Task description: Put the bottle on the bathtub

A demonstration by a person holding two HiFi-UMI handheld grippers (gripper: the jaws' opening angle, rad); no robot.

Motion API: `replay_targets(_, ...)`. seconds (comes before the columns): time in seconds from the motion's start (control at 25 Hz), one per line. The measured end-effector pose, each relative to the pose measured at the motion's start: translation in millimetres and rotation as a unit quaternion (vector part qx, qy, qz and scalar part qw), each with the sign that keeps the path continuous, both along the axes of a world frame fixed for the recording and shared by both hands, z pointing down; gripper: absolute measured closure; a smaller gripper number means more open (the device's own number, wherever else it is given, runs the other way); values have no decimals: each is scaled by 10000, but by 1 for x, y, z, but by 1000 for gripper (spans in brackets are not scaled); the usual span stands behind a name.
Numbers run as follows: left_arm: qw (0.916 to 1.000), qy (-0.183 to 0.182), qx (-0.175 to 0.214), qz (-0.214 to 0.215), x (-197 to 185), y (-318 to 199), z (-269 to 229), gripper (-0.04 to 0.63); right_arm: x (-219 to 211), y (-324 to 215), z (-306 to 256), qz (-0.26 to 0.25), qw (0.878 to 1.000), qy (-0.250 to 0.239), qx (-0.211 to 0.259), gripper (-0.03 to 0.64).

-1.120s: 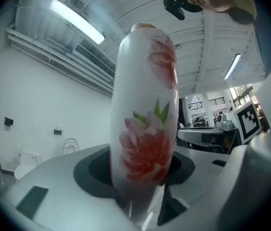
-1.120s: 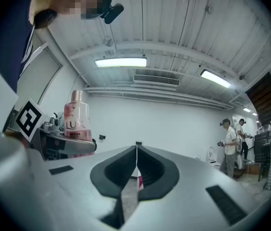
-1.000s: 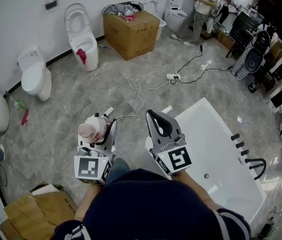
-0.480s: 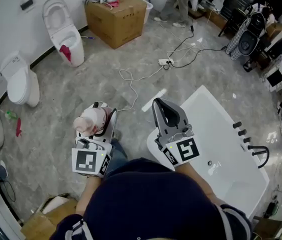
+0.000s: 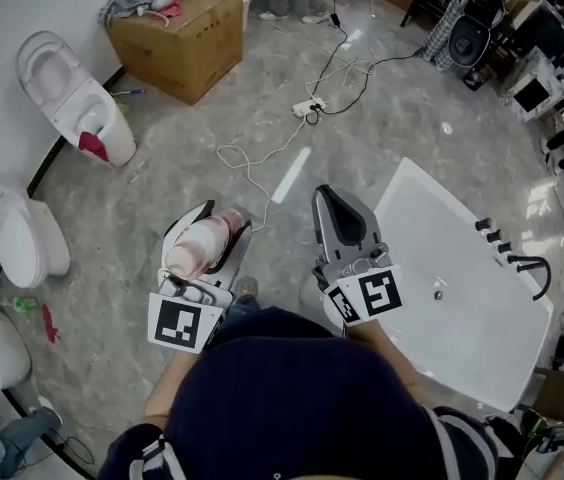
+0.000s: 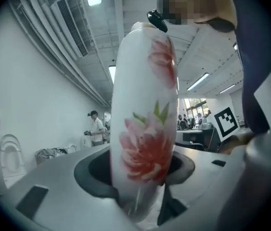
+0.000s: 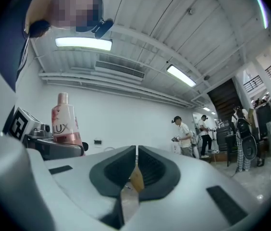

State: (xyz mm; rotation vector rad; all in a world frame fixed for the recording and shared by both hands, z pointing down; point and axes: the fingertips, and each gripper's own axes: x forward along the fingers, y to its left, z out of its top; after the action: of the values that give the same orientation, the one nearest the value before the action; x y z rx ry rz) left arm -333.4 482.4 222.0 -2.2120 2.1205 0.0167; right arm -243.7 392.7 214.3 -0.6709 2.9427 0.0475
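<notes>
Left claw [image 5: 207, 232] is clamped on the Lux bottle [image 5: 196, 249], gripped low on its flower-printed white body, which fills the gap between the jaws in the left gripper view. Right claw [image 5: 338, 211] is shut with nothing held, jaws pressed together.

The bottle is held in the air to the left of the bathtub [image 5: 398, 194], over the grey floor [image 5: 162, 168], not yet over the tub. The right claw is seen at the tub's left corner, between bottle and tub.

Change over the last second: the head view has swung, so the tub now takes up more of the right side and the cardboard box [image 5: 177, 40], far beyond the tub's left side, has slid toward the upper left. The bottle, seen cap-on before, now appears tilted, with its cap end toward the holder. The grip has stayed unchanged.

Judged meaning: the carry toward the tub is under way and placing is not started. Next, the bottle probably needs to be moved right, onto the tub's rim, and set upright before release; slipping on the narrow rim is a risk.
</notes>
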Motion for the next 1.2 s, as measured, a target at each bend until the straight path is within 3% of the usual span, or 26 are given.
replay_targets(0.28,9941,98,-205,1064,-46,-53,25,350,-36,-33,31,952,9947,202,-330,584)
replay_targets(0.6,9861,380,-239,1597,-50,-90,41,350,-5,-59,54,1827,9786,673,-668,584)
replay_targets(0.84,9803,464,-452,1864,-48,-129,55,350,-2,-100,63,1986,9755,483,-818,584)
replay_targets(1.0,9778,359,-464,2012,-41,-178,57,350,21,-152,72,2311,9683,402,-863,584)
replay_targets(1.2,9754,318,-537,2116,-30,-275,48,350,57,-259,70,2619,9600,423,-897,584)
